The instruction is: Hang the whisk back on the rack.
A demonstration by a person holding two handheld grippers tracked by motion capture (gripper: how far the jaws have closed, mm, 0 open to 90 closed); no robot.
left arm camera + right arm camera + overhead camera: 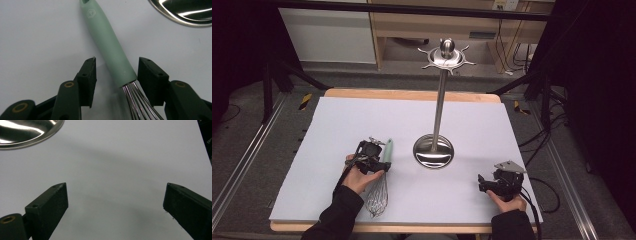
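A whisk with a mint-green handle [387, 150] and a wire head [378, 195] lies on the pale table cover, left of centre. My left gripper [381, 164] hangs over it with its jaws on either side of the handle [110, 47], just above where the wires [135, 100] begin. The right jaw sits close against the handle while a gap shows at the left jaw, so the pads do not clamp it. My right gripper [482, 183] rests at the front right, open wide [116, 186] with only bare cover between its jaws.
A steel utensil stand rises mid-table on a round base [433, 151], topped by a ring of hooks [447, 56]. The base shows close by in both gripper views [185, 12] [27, 130]. The pale cover [362, 115] spans a wooden table.
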